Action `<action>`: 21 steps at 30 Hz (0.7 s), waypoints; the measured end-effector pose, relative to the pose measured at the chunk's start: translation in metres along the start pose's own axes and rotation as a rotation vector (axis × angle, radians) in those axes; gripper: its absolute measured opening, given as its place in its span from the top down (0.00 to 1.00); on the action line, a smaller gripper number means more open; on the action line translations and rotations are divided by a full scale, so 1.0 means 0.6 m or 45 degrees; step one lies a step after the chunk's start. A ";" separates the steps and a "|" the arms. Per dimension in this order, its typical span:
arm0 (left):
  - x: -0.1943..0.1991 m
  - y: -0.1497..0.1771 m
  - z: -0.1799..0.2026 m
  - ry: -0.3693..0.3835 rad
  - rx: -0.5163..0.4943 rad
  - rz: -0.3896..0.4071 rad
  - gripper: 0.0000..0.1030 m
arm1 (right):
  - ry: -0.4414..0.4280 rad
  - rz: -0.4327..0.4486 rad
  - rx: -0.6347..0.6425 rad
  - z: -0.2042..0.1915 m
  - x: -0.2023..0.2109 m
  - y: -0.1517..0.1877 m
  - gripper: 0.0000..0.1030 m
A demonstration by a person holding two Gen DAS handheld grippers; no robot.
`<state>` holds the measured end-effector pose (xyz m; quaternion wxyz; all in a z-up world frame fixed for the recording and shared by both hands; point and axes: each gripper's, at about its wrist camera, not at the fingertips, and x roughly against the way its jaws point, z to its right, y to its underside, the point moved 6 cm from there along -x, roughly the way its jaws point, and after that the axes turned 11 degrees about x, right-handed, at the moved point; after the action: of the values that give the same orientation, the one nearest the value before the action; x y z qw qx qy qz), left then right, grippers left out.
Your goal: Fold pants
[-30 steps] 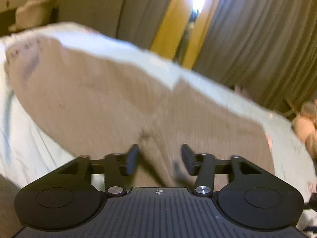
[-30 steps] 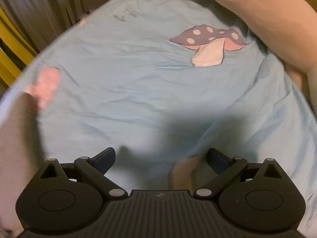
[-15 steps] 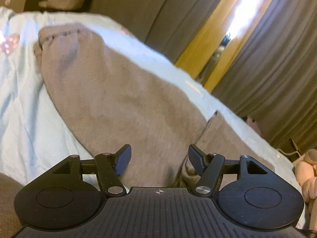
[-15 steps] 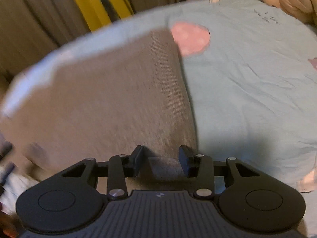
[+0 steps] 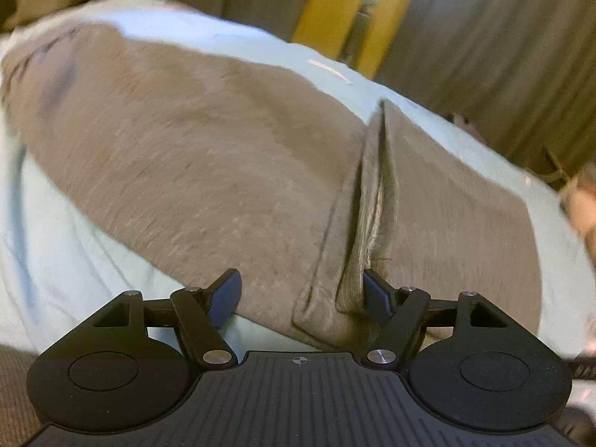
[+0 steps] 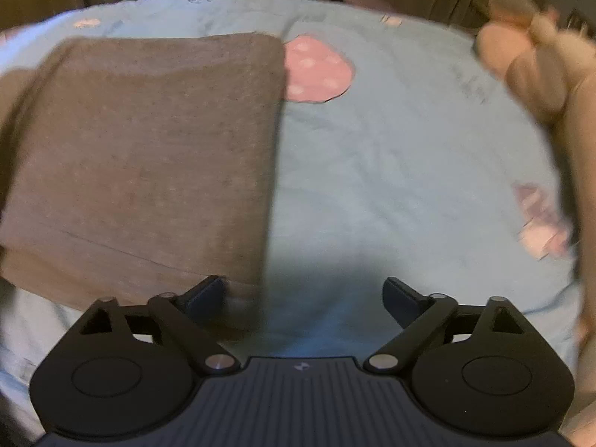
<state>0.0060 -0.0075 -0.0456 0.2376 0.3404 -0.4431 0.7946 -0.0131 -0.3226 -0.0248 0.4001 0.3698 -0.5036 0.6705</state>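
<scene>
Your grey-brown knit pants (image 5: pixel 208 156) lie flat on the pale blue bed sheet (image 6: pixel 391 171), doubled over, with a raised fold ridge running away from your left gripper (image 5: pixel 302 294); its fingers are spreading with that fold's near end between them, unpinched. Your right gripper (image 6: pixel 303 298) is also opening, nothing pinched, straddling the pants' right edge. A pink mushroom print (image 6: pixel 316 70) touches the far corner; a tan plush toy (image 6: pixel 529 52) sits well right.

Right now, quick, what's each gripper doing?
Left gripper: opening, a fold of the grey-brown knit pants between its jaws, not pinched.
Right gripper: opening, holding nothing.
</scene>
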 end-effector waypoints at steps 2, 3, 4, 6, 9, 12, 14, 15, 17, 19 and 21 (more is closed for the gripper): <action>0.000 0.007 0.010 0.022 -0.028 -0.002 0.26 | -0.015 0.037 0.000 0.002 0.002 0.004 0.06; 0.001 0.008 0.012 0.038 -0.027 -0.002 0.26 | -0.032 0.050 -0.016 0.003 0.001 0.005 0.06; 0.002 0.009 0.014 0.057 -0.027 -0.005 0.26 | -0.042 0.055 -0.039 0.005 0.002 0.007 0.06; 0.003 0.013 0.016 0.087 -0.026 -0.017 0.26 | -0.052 0.053 -0.096 0.014 0.001 0.008 0.06; 0.004 0.011 0.016 0.089 -0.012 -0.014 0.25 | -0.072 0.046 -0.126 0.014 0.001 0.008 0.06; 0.013 -0.004 0.004 0.101 0.064 0.033 0.24 | -0.074 0.052 -0.140 0.015 0.002 0.007 0.06; 0.015 -0.013 -0.009 0.090 0.120 0.063 0.24 | -0.063 0.063 -0.136 0.013 0.005 0.007 0.06; 0.015 -0.016 -0.015 0.090 0.149 0.062 0.23 | -0.056 0.068 -0.130 0.013 0.004 0.006 0.06; 0.008 -0.019 -0.026 0.106 0.211 0.028 0.22 | -0.049 0.072 -0.117 0.011 0.005 0.004 0.06; 0.003 -0.019 -0.031 0.128 0.251 0.008 0.22 | -0.050 0.073 -0.118 0.011 0.006 0.005 0.06; -0.001 -0.020 -0.028 0.142 0.253 0.012 0.21 | -0.061 0.070 -0.126 0.013 0.003 0.004 0.06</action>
<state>0.0090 0.0128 -0.0457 0.2232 0.3155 -0.3497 0.8534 -0.0153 -0.3300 -0.0225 0.3871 0.3516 -0.5556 0.6465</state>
